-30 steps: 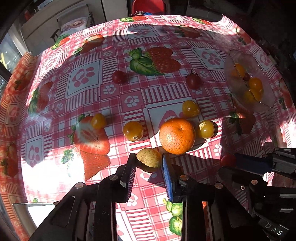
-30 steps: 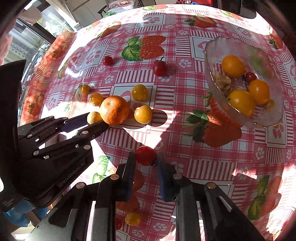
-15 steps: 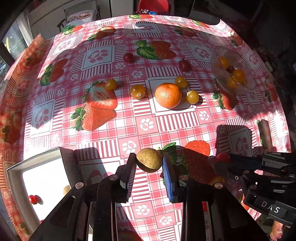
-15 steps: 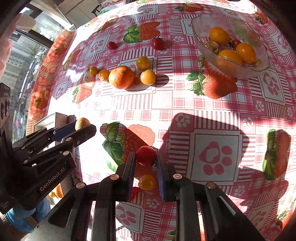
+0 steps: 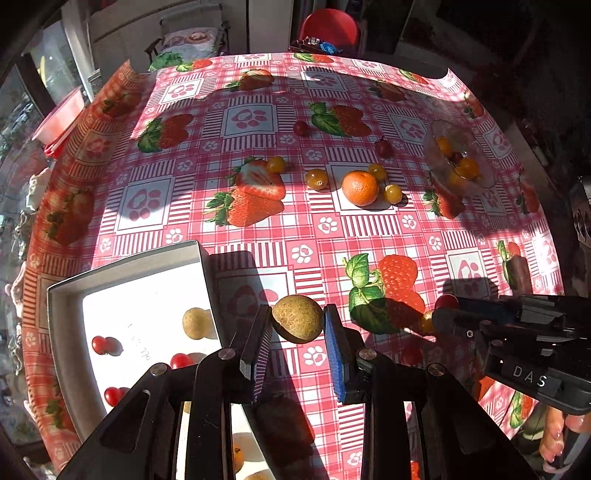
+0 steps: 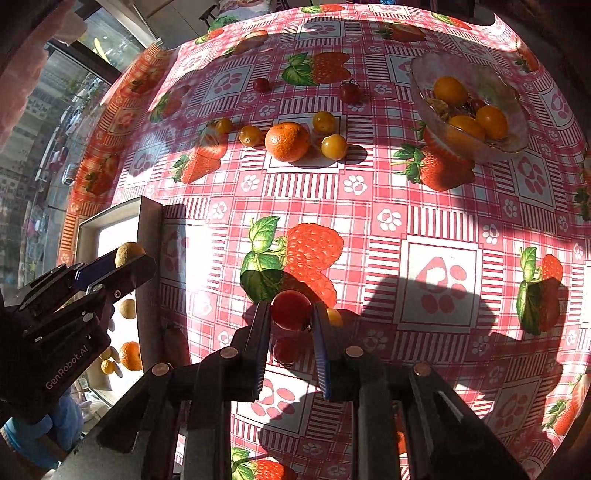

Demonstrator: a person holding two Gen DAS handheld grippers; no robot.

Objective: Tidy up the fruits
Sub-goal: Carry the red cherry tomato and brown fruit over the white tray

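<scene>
L hand-held gripper (image 5: pixel 297 325) clamps tan fruit (image 5: pixel 297 323); R hand-held gripper (image 6: pixel 291 311) clamps red tomato (image 6: pixel 291 309).

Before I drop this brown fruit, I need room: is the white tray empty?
Not empty. The white tray already holds a brown fruit and red cherry tomatoes.

Strawberry-print checked tablecloth (image 5: pixel 236 229), red chair (image 5: pixel 328 27) beyond the table, red basin (image 5: pixel 61 122) at left
</scene>
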